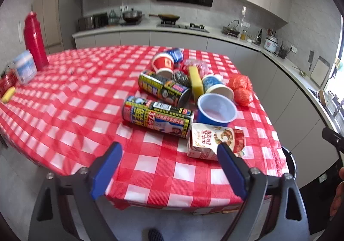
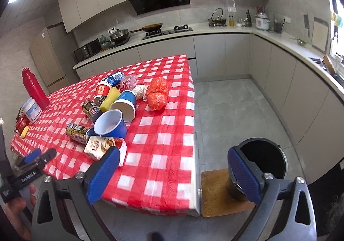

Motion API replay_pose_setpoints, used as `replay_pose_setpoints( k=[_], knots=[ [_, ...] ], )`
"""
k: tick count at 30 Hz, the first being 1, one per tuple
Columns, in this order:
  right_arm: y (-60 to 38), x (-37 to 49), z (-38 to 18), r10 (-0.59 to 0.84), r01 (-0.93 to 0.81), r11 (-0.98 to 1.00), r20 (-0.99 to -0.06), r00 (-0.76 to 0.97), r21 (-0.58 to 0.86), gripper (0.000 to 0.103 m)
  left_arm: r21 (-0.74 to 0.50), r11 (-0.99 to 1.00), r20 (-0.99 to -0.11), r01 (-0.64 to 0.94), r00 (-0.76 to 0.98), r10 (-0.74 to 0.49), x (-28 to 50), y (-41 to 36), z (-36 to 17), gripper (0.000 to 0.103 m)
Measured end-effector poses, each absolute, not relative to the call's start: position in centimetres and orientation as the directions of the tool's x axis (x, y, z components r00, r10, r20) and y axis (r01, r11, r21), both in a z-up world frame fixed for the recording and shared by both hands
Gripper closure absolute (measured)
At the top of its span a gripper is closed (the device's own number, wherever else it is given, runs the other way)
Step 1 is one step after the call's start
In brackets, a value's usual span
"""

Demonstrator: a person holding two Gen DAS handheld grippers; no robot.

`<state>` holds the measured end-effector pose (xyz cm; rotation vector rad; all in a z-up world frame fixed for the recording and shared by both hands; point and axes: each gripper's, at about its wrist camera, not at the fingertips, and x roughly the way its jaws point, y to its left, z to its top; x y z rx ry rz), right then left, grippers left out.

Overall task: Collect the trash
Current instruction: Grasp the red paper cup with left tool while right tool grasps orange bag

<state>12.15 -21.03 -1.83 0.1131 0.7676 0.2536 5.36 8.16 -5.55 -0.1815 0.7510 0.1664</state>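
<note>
A heap of trash lies on the red-checked table (image 1: 64,101): two printed cans (image 1: 157,118), a blue cup (image 1: 215,109) on its side, a torn milk carton (image 1: 206,142), more paper cups, a yellow sponge (image 1: 195,81) and orange plastic bags (image 1: 240,88). My left gripper (image 1: 169,147) is open over the table's near edge, empty, its right finger just beside the carton. My right gripper (image 2: 173,151) is open and empty, with the carton (image 2: 99,146) by its left finger and a black bin (image 2: 264,159) behind its right finger.
The bin stands on a wooden board (image 2: 215,191) right of the table, above grey floor. A red bottle (image 1: 34,40), a white jar (image 1: 24,66) and a small yellow block (image 1: 8,94) sit at the table's far left. Kitchen counters line the back and right walls.
</note>
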Motion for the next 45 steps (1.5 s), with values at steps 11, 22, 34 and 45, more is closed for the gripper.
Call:
replay_pose_setpoints(
  k=[11,22,34,45],
  knots=[
    [-17.1,20.7,-2.7,0.26,-0.16,0.965,-0.705,0.66,0.206,0.024,-0.12,0.974,-0.697,-0.191,0.715,0.054,14.4,11.4,-6.1,0.018],
    [-13.5,29.0,-4.2,0.235,-0.115,0.971,-0.732,0.639,0.211,0.026,-0.208,0.964,-0.767,-0.169,0.64,-0.053,22.9,14.3,-7.4,0.036],
    [-10.9,35.5,-7.0,0.207,-0.079,0.977,-0.781,0.589,0.199,0.026,-0.088,0.994,-0.84,-0.064,0.542,-0.039,32.4,14.9,-8.2,0.037],
    [-11.0,38.2,-11.4,0.212,-0.015,0.972,-0.853,0.476,0.234,0.026,-0.055,0.998,-0.881,0.006,0.47,-0.051,35.4,15.1,-9.3,0.034]
  ],
)
